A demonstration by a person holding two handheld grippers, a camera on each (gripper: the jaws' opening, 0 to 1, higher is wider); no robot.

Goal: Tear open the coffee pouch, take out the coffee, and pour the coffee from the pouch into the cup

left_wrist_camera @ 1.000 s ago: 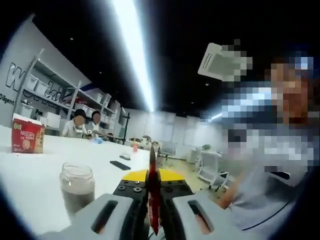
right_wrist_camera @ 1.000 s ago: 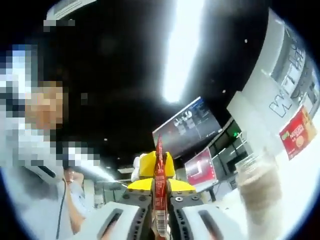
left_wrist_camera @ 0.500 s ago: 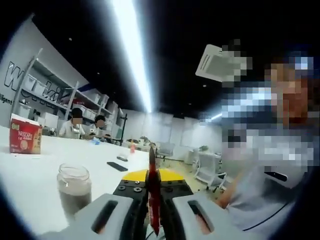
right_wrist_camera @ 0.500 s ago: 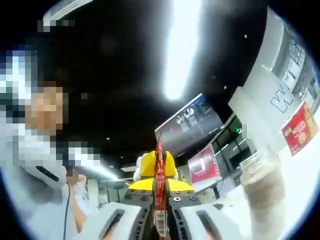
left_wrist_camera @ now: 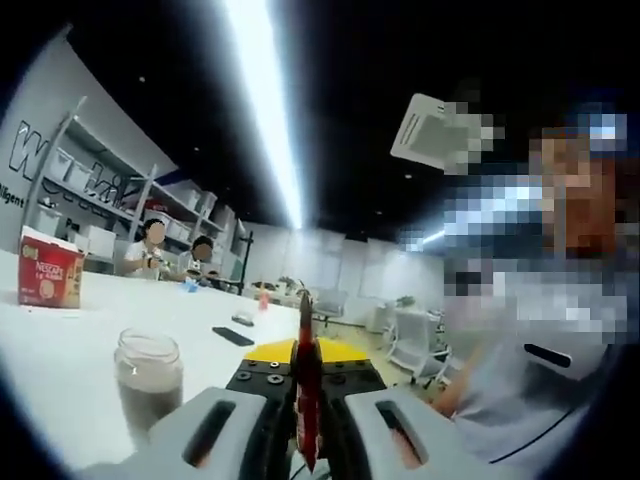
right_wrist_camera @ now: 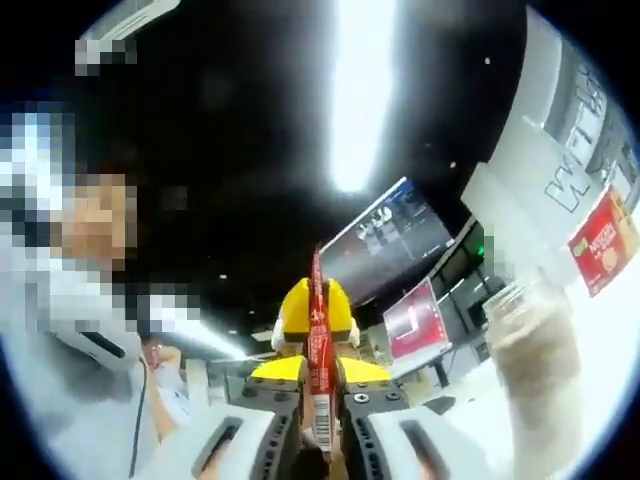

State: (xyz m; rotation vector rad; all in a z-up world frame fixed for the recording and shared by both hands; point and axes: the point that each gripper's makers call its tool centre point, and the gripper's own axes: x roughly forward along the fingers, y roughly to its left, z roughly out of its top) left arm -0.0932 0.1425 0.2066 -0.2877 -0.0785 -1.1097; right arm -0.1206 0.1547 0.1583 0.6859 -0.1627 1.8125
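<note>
Two grippers' jaws pinching thin red foil pouch [left_wrist_camera: 305, 395], cylindrical glass cup [left_wrist_camera: 148, 378] nearby

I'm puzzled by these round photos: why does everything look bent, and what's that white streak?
Left gripper view: the fisheye lens curves the table; the ceiling light glares white. Right gripper view: the same light blows out, and the jar smears near the edge.
</note>
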